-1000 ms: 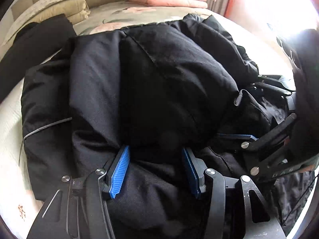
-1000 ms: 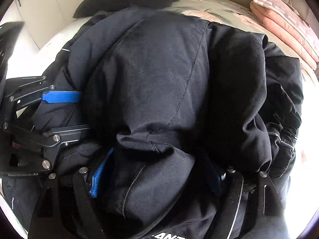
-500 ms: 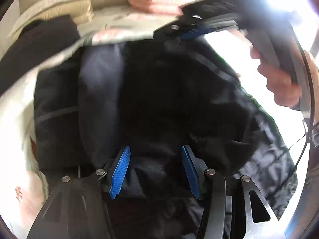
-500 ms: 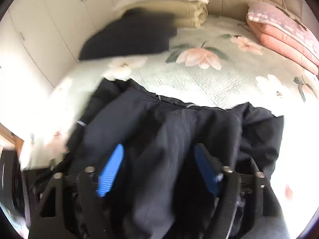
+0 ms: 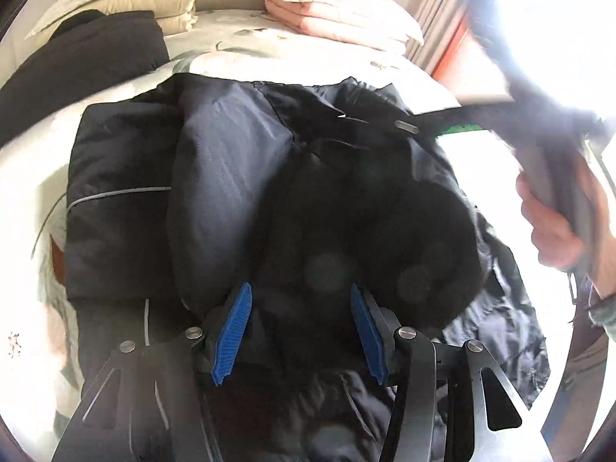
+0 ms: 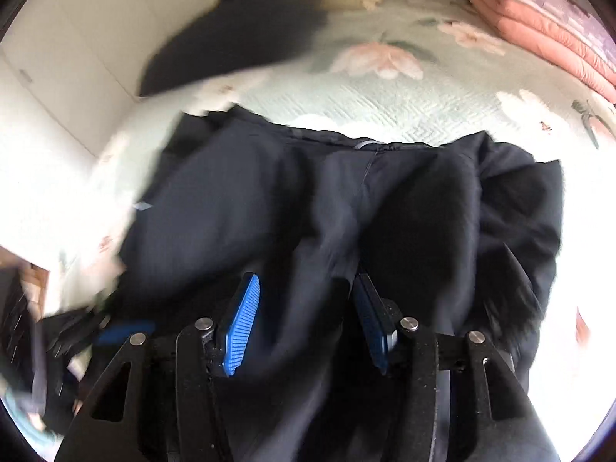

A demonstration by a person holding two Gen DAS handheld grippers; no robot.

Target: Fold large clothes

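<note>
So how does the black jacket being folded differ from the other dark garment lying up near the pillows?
The black jacket lies bunched in front, its fabric between both tongs; the other dark garment lies apart by the cream pillows, untouched. The jacket shows a thin grey piping line; the far garment looks plain. The jacket fills most of each view; the far one shows only partly. Both are dark and lie on the floral bedspread.

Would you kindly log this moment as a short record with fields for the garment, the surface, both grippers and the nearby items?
garment: black jacket, bunched and partly folded
surface: floral bedspread
left gripper: jaws on either side of a fold of jacket fabric
right gripper: jaws closing, jacket fabric between them
nearby: pink folded quilts, beige folded bedding, another dark garment
</note>
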